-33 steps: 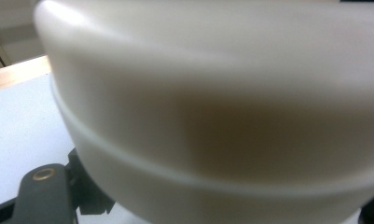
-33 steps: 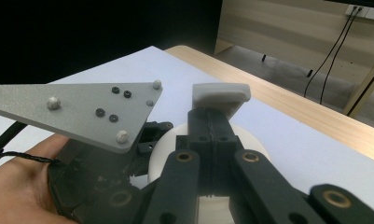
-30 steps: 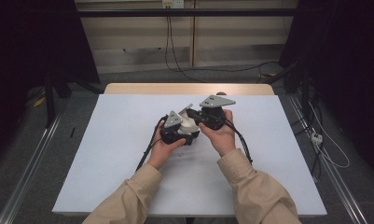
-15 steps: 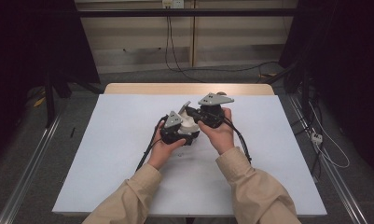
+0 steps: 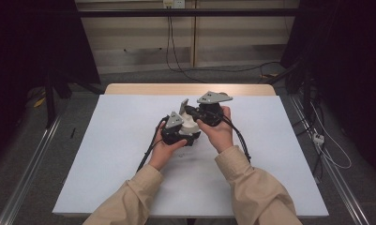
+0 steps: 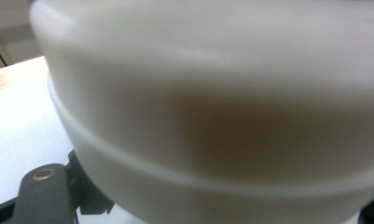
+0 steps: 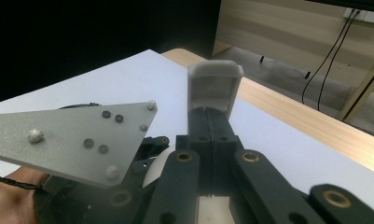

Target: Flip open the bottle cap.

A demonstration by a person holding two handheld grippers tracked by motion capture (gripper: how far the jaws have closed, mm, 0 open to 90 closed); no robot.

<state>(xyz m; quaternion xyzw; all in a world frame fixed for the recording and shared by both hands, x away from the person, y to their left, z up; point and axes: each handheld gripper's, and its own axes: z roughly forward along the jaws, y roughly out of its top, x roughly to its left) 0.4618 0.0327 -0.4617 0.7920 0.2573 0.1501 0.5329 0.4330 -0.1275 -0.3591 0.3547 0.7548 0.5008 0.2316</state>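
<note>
A white round container [image 5: 191, 125] is held above the table between both hands. In the left gripper view the container [image 6: 212, 116] is very close and blurred, with one black finger [image 6: 40, 196] at its lower left. My left gripper [image 5: 187, 131] is shut on this container from the left. My right gripper [image 5: 187, 110] comes in from the right, shut on a pale upright flap [image 5: 183, 105] at the container's top. In the right gripper view the flap [image 7: 216, 84] stands clamped between the closed jaws of my right gripper [image 7: 214, 114]. The left gripper's grey plate [image 7: 72, 135] lies beside it.
The white table [image 5: 106, 140] has a wooden strip [image 5: 190, 89] along its far edge. Black cables [image 5: 239, 140] trail from both grippers toward the person. Metal rails [image 5: 31, 168] run along the floor on either side, and wires [image 5: 326, 145] lie on the floor at the right.
Both hands have drifted slightly to the left with the container and flap. Both grips look the same.
</note>
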